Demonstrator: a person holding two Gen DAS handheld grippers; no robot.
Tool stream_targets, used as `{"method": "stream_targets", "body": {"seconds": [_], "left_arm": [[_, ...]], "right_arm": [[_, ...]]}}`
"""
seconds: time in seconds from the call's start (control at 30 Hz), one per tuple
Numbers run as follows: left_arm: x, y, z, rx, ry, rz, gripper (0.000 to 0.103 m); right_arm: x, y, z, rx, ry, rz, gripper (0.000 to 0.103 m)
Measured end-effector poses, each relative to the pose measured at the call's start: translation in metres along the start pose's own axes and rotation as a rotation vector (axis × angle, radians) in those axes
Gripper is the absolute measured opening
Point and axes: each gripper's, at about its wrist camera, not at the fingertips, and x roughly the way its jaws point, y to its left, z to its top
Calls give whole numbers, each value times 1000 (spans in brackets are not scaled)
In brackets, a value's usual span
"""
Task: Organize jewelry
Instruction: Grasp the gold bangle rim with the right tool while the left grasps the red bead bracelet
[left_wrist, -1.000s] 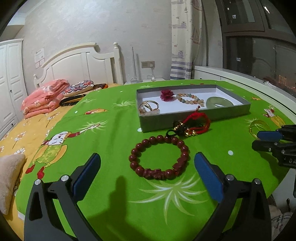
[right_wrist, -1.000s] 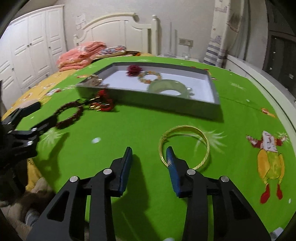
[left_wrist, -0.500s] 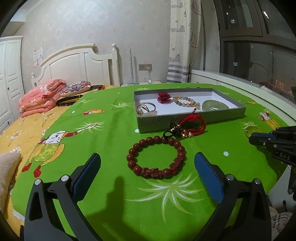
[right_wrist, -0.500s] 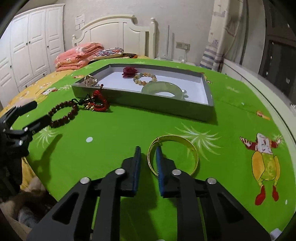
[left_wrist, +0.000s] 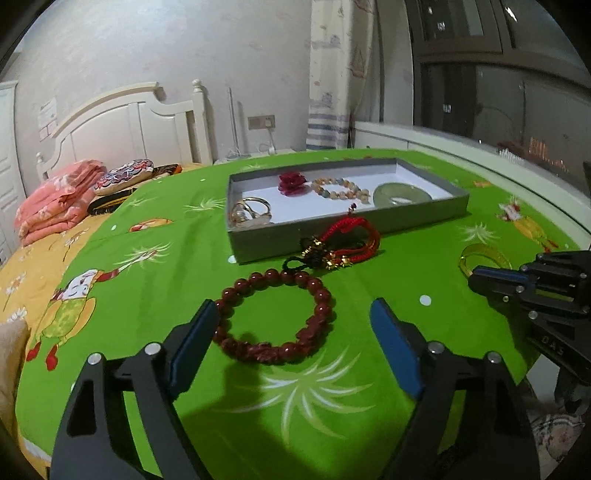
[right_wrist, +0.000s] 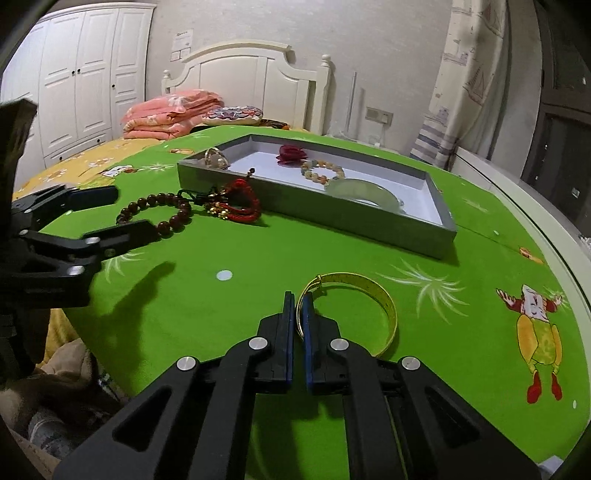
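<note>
Four pieces lay in the gray tray (left_wrist: 424, 212); left tongs (left_wrist: 291, 332) stood apart, closing around the red bead bracelet (left_wrist: 275, 314); right tongs (right_wrist: 298, 317) clamped the gold bangle (right_wrist: 384, 299); the red cord charm (left_wrist: 343, 245) remained.

Open green cloth (right_wrist: 229, 306) between the grippers; grey tray (right_wrist: 369, 227) and red cord (right_wrist: 240, 206) beyond.

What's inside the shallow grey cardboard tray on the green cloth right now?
Inside the shallow grey tray: a dark red flower piece, a pale mixed-bead bracelet, a pale green jade bangle, and gold-toned rings. The near wall hides the floor just behind it.
</note>
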Motion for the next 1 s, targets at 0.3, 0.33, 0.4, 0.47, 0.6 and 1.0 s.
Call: {"method": "stream_targets", "body": {"seconds": [0.3,0.33,0.4,0.47,0.6,1.0], "left_arm": [[21,2,2,14,67,-82,41],[21,2,2,12,67,-87,40],[19,3,0,18,70,-101,35],[14,3,-2,14,69,-119,30],[7,1,-7,10,64,-139,29],[4,-10,-10,71,60,-180,15]], "right_arm": [[-1,-1,-1,16,2,14,5],[-2,-1,-1,17,1,14,5],[-2,-1,-1,17,1,14,5],[-2,-1,-1,16,1,14,5],[-2,-2,-1,25,5,21,5],[-6,-9,-3,39,27,79,6]]}}
